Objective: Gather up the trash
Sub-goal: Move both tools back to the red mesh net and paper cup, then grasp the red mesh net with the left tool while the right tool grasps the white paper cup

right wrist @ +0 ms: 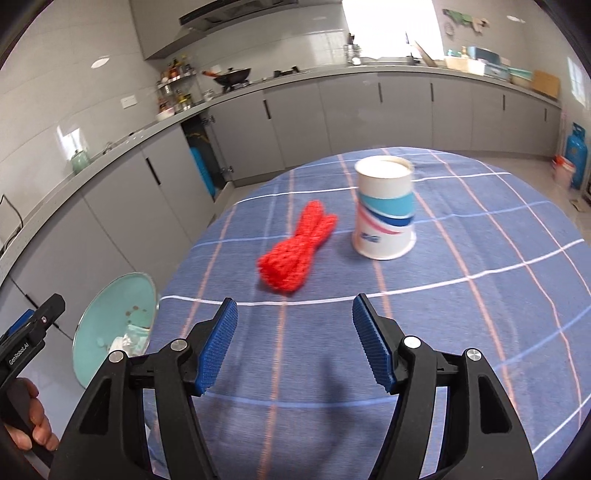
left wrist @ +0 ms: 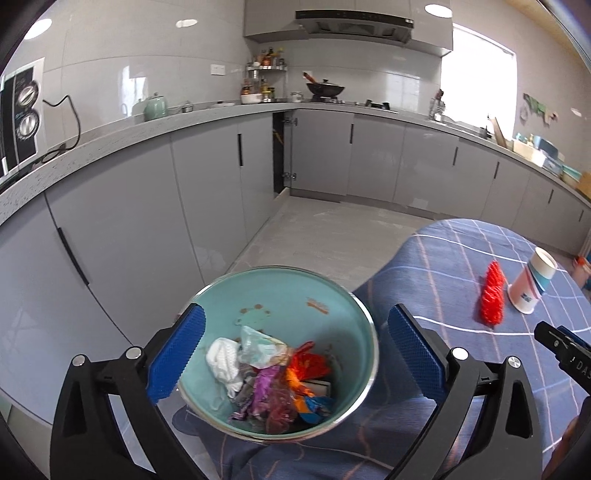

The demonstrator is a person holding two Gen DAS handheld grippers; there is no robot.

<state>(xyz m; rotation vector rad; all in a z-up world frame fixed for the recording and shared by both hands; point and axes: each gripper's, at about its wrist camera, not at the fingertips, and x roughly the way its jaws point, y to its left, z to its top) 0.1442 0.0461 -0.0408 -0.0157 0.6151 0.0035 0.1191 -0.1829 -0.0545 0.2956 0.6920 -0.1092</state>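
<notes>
left gripper [left wrist: 295, 354] jaws wide, empty, above round teal bowl [left wrist: 295, 291] of crumpled wrappers; right gripper [right wrist: 293, 339] wide, empty, near knobbly red mesh [right wrist: 295, 251], paper cup [right wrist: 384, 206].

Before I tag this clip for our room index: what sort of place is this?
A home kitchen, most likely. A range hood hangs over a wok on the stove, and grey cabinets run under a long countertop. The table's blue checked cloth also suggests a household.
</notes>
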